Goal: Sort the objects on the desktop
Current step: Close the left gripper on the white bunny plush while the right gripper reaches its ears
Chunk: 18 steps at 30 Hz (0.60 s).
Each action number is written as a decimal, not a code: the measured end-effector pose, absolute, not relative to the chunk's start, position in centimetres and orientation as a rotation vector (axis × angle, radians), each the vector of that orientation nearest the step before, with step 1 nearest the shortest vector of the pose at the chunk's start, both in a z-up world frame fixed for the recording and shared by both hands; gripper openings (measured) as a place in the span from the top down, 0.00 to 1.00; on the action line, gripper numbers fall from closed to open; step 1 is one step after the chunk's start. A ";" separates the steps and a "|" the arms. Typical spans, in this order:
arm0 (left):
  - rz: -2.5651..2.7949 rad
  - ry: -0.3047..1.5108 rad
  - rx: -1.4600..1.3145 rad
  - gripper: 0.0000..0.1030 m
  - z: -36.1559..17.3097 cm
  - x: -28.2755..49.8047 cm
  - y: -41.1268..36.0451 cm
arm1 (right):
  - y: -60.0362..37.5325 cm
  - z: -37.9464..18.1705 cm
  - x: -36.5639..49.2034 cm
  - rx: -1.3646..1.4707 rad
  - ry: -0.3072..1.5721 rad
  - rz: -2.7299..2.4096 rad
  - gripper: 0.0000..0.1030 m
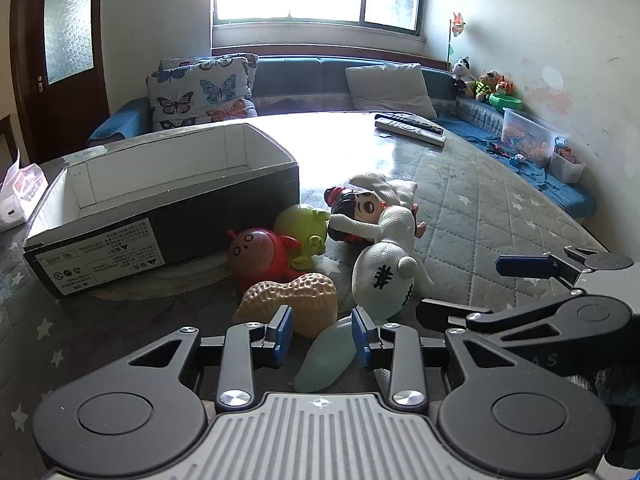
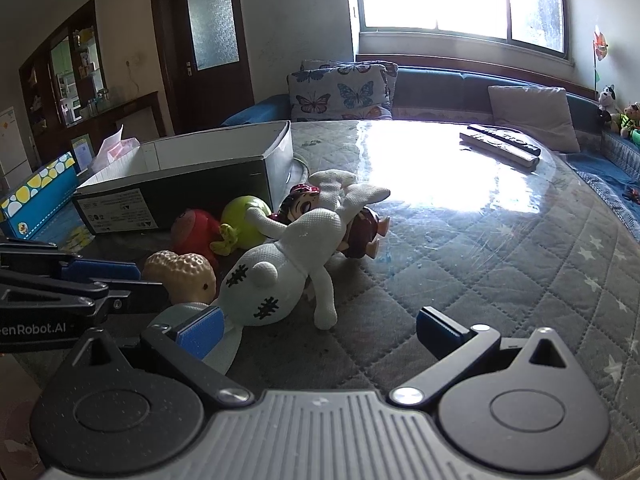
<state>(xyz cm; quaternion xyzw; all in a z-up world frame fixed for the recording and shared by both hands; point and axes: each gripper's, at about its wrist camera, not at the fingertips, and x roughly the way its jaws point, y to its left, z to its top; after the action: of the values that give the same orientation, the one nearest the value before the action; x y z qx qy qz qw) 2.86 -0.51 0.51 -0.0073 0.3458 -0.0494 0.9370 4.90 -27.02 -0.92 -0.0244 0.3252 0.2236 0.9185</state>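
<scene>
Left gripper [image 1: 320, 338]: blue pads stand a narrow way apart over a pale green toy [image 1: 326, 362] that lies on the table [image 1: 480, 216] at its near edge. The toy's tip reaches up between the pads; I cannot tell whether either pad touches it.

Right gripper [image 2: 318, 330]: fingers spread wide, nothing clamped. Its left pad [image 2: 200, 330] sits just beside the rump of the white stuffed rabbit [image 2: 276, 280]; contact not clear. The right pad hangs over bare quilted cover.

Toy cluster lies toward the near left of the table:
- peanut toy [image 1: 288, 300], tan, just beyond the left gripper's pads, touching the pale green toy.
- red round toy [image 1: 260, 252] and yellow-green round toy [image 1: 302, 230], side by side against the front wall of the box.
- doll [image 1: 356, 210] with dark hair, lying on its side, partly under the rabbit's arm.
- white rabbit lies across the doll, stitched patches facing up.

Open cardboard box [image 1: 160, 184], black outside and white inside, stands near the left edge; what shows of its inside is empty.

Remote controls [image 1: 410, 126] lie near the far edge, well apart from the toys.
</scene>
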 end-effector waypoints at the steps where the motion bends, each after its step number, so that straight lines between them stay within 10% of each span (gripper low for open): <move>1: -0.103 0.709 -0.018 0.66 0.4 2.9 -0.4 | -27.0 -0.9 4.9 -0.050 0.669 0.459 0.00; 18: -0.151 0.719 -0.036 0.66 0.0 3.1 0.3 | -27.1 -1.1 6.3 -0.040 0.693 0.468 0.07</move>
<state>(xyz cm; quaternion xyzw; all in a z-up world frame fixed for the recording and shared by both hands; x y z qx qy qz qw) 3.05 0.28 -0.01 -0.0176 0.3513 -0.0741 0.9332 6.31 -27.06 -1.13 -0.0193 0.3366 0.2273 0.9136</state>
